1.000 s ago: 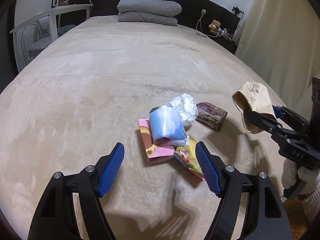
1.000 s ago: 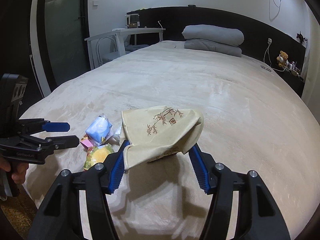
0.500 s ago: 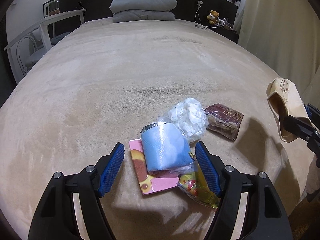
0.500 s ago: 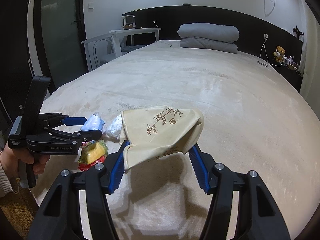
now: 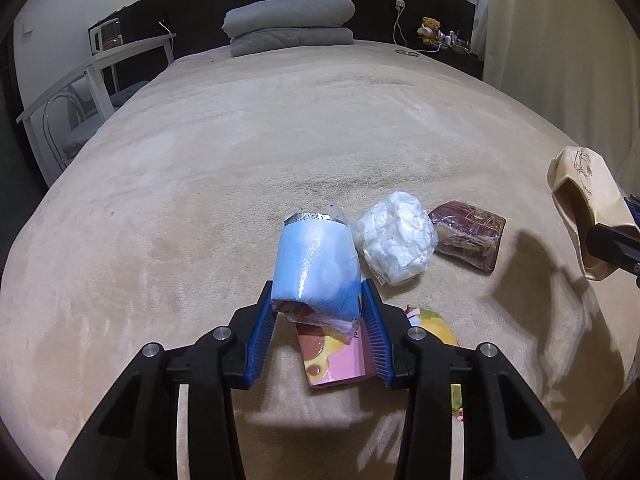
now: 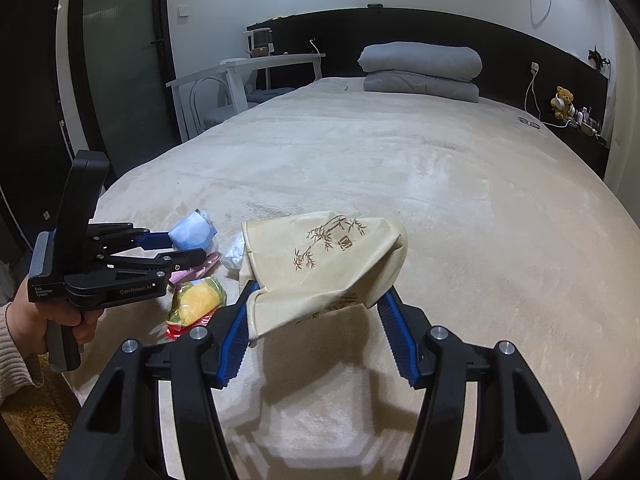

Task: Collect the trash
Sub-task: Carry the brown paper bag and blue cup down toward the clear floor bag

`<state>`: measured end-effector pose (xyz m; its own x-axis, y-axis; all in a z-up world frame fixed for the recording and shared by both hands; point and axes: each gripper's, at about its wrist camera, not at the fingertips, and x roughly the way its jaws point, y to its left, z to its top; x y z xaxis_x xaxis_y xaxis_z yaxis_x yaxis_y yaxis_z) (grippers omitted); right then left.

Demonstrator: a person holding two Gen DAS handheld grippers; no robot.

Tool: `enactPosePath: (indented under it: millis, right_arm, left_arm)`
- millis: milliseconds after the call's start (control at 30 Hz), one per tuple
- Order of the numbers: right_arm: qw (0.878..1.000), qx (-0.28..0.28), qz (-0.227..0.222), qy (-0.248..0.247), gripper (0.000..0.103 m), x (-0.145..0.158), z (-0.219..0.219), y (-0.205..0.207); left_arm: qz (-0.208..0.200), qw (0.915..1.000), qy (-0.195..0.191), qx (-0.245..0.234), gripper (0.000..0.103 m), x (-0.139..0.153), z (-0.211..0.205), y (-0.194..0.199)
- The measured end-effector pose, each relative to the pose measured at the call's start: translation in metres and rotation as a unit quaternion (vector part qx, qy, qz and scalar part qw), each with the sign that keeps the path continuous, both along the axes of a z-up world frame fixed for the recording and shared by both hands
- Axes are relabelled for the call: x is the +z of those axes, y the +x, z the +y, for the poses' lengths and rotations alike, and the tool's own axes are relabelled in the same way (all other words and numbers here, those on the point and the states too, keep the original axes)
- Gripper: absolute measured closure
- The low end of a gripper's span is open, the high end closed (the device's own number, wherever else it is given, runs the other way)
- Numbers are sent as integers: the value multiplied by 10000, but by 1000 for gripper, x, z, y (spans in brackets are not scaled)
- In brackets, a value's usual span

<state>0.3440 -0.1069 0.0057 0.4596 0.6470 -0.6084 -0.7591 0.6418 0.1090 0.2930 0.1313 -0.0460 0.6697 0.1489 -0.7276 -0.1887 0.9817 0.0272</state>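
The left gripper (image 5: pixel 318 300) points steeply downward, its jaws having just been closing, blue pads (image 5: pixel 262 330) now pressing both sides of a blue wrapped packet (image 5: pixel 316 266). The right gripper (image 6: pixel 316 300) clamps a beige bag (image 6: pixel 324 264). A hand (image 6: pixel 36 320) grips the left handle.

Beige bed (image 5: pixel 240 152), wrappers (image 5: pixel 468 236), white wad (image 5: pixel 396 236), folded grey duvet (image 5: pixel 288 24)

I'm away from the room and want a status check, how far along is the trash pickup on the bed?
Early. Nothing looks bagged yet. In hand: the left claw has just closed on the blue wrapper, while the right claw holds the beige bag above the bed. Left on the bed: the white crumpled plastic, dark red packet, pink packet and yellow wrapper.
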Motion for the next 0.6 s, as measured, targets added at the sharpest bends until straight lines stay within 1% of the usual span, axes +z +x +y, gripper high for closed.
enactPosePath:
  millis: [167, 300, 433, 600]
  right_arm:
    - [10000, -33, -69, 59, 43, 5, -6, -8]
    - [9998, -71, -124, 116, 43, 10, -12, -18]
    - [9996, -119, -210, 141, 43, 15, -18, -28]
    - [9992, -207, -288, 197, 43, 19, -29, -40]
  left_arm:
    - [-273, 9996, 27, 95, 62, 11, 1, -14]
    - [-493, 9988, -16, 75, 62, 22, -1, -30]
    - [-699, 9974, -164, 70, 62, 32, -4, -48]
    - [-1077, 9938, -260, -74, 62, 49, -14, -74]
